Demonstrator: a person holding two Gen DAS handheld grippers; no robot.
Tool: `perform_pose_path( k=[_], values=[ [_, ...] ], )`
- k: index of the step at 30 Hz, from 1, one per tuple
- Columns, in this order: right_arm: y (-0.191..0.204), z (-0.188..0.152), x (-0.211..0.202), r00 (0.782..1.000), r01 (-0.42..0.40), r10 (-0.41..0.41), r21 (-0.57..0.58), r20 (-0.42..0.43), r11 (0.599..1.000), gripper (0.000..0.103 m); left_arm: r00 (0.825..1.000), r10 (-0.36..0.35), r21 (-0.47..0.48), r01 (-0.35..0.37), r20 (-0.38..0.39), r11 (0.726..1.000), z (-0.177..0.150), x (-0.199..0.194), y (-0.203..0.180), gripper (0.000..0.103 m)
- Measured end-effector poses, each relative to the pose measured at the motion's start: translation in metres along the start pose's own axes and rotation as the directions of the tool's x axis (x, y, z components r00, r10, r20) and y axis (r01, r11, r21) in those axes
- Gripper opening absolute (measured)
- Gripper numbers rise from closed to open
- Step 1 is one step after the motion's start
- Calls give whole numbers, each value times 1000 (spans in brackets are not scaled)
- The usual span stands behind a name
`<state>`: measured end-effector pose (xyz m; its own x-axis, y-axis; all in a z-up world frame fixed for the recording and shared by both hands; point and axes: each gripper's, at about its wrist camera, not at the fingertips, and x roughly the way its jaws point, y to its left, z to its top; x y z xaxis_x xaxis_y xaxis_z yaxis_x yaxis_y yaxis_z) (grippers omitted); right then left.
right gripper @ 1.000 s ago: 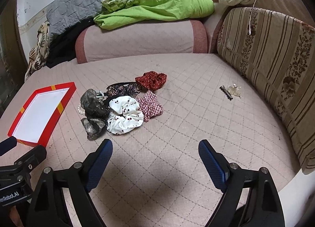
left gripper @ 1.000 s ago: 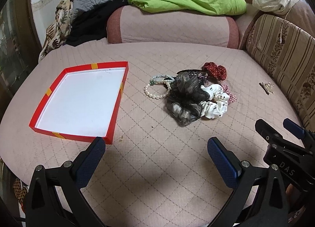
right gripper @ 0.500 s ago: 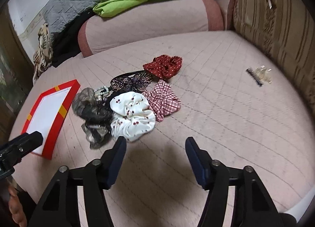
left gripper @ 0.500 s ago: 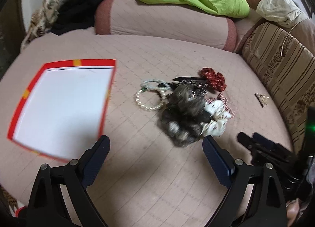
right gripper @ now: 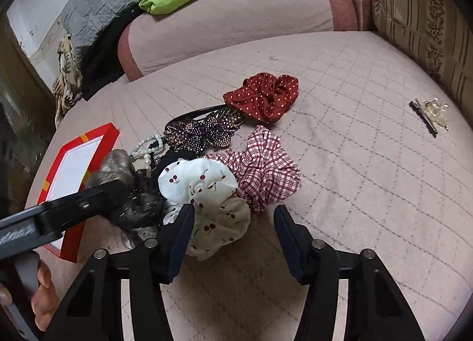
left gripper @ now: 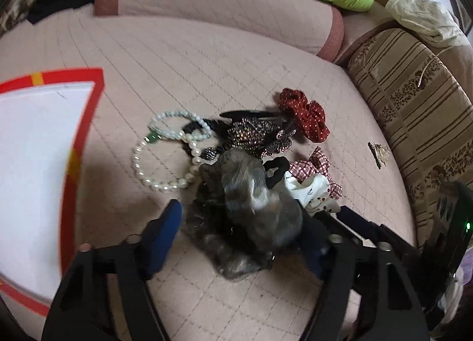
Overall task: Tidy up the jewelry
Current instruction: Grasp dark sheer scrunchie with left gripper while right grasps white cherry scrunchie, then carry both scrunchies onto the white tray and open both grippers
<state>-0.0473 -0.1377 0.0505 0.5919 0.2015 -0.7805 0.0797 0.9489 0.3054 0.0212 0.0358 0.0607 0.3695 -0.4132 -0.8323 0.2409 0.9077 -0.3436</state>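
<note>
On quilted pink sofa seat (right gripper: 354, 181), frame centre: red-rimmed white tray (left gripper: 26, 169) at left edge; grey-black gauze scrunchie (left gripper: 251, 211) between left gripper (left gripper: 239, 237) fingers, just been closing, contact unclear; cherry-print scrunchie (right gripper: 207, 202) beside right gripper (right gripper: 233, 240), fingers closing, unclenched, nothing between; pearl bracelet (left gripper: 165, 163); hair clip (right gripper: 428, 113) far right

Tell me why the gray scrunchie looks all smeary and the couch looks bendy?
Left wrist view: the gray scrunchie and tray are smeared by motion blur, while the pearls stay fairly sharp. Right wrist view: mostly crisp, the cherry scrunchie shows clearly. Both views: the fisheye lens curves the couch and darkens the corners.
</note>
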Motion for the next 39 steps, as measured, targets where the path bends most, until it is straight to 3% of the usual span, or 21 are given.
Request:
perform_pose_path(
  k=[2, 4, 6, 9, 18, 23, 27, 32, 39],
  values=[
    [1, 0, 5, 1000, -5, 5, -1, -12, 1000, 48, 1000, -8, -3, 8, -12, 1000, 0, 6, 0, 64],
    [2, -1, 9, 1000, -8, 8, -3, -22, 1000, 33, 1000, -8, 11, 9, -30, 1000, -2, 10, -3, 43],
    [5, -2, 11, 999, -11, 11, -9, -31, 1000, 18, 999, -5, 26, 6, -48, 1000, -5, 11, -6, 14],
    [10, -4, 7, 999, -22, 22, -6, -30, 1000, 11, 1000, -2, 30, 3, -30, 1000, -8, -1, -8, 10],
    [37, -6, -43, 998, -44, 46, -53, 36, 998, 9, 999, -2, 2, 2, 49, 1000, -23, -73, 4, 10],
    [63, -7, -68, 996, -43, 52, -117, 73, 992, 9, 990, 73, -1, -74, 123, 997, -33, -112, 24, 10],
    [89, -8, -82, 993, -65, 80, -162, 82, 985, 9, 978, 136, -48, -130, 161, 990, -39, -137, 53, 10],
    [125, -10, -80, 992, -102, 115, -226, 49, 969, 9, 945, 262, -137, -239, 196, 961, -46, -165, 104, 10],
    [197, -10, -65, 987, -152, 163, -355, 3, 922, 9, 934, 318, -254, -271, 165, 928, -47, -177, 171, 10]
  ],
)
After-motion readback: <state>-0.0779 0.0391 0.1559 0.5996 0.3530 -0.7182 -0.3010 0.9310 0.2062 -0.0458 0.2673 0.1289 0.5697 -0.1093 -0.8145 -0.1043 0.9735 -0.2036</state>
